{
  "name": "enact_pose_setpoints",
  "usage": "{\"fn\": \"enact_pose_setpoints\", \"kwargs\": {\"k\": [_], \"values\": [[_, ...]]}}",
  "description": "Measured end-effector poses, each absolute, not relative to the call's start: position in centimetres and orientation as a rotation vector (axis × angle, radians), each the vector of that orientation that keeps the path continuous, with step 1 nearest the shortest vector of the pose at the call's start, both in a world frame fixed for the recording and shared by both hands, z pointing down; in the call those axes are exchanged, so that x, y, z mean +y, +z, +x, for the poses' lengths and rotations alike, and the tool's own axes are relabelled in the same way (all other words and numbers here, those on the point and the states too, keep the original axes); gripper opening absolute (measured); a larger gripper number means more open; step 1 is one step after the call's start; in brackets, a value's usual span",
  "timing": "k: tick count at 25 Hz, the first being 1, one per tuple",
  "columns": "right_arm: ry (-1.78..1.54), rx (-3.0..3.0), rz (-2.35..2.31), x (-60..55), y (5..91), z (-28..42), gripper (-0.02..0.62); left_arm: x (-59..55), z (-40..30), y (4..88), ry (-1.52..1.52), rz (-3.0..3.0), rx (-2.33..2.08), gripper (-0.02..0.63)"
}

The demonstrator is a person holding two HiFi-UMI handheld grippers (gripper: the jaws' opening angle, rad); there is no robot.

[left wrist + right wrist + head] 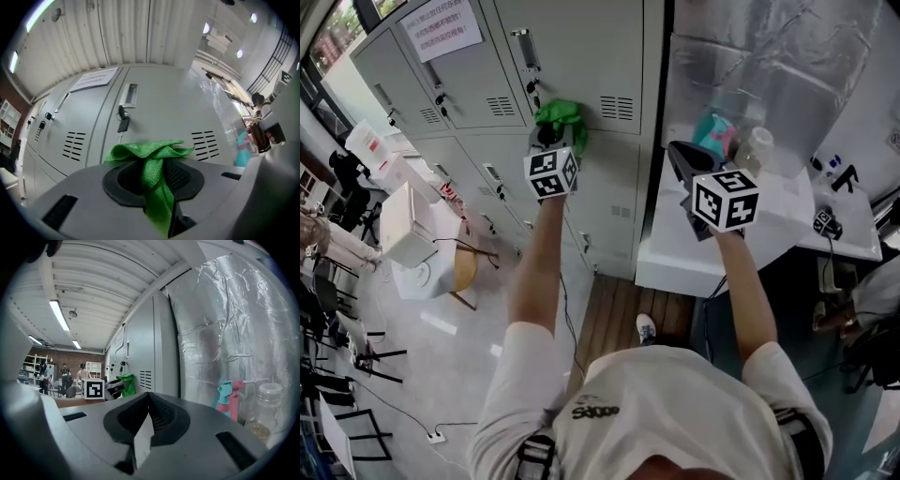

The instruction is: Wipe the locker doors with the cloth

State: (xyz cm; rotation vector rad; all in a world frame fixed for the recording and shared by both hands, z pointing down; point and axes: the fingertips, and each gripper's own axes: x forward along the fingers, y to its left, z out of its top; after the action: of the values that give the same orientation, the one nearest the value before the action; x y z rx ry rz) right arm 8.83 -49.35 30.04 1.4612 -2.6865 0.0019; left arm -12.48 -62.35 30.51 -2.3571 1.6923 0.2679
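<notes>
A white notice with red print hung on one locker door, its writing too small to read, and the dark logo on the person's shirt was not legible either. The cloth was bright green with a fine weave. It was bunched into folds at the tip of the left gripper, whose jaws pinched a hanging strip of it. It sat at the face of a grey locker door, between the key and the vent slots. The right gripper was held well apart from the lockers, near a spray bottle and a jar. Its jaws were pressed together on nothing.
</notes>
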Motion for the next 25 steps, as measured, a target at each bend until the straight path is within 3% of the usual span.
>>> {"fn": "enact_pose_setpoints", "kwargs": {"k": [13,25], "values": [[-0.046,-2.565,1.549,-42.8,33.5,12.1,0.009,-56.6,0.9,34.6,-0.013,-2.522,1.399,0.110],[-0.124,-2.566,1.526,-33.6,37.4,11.4,0.009,-38.9,-3.3,37.1,0.023,-2.571,1.263,0.111]]}}
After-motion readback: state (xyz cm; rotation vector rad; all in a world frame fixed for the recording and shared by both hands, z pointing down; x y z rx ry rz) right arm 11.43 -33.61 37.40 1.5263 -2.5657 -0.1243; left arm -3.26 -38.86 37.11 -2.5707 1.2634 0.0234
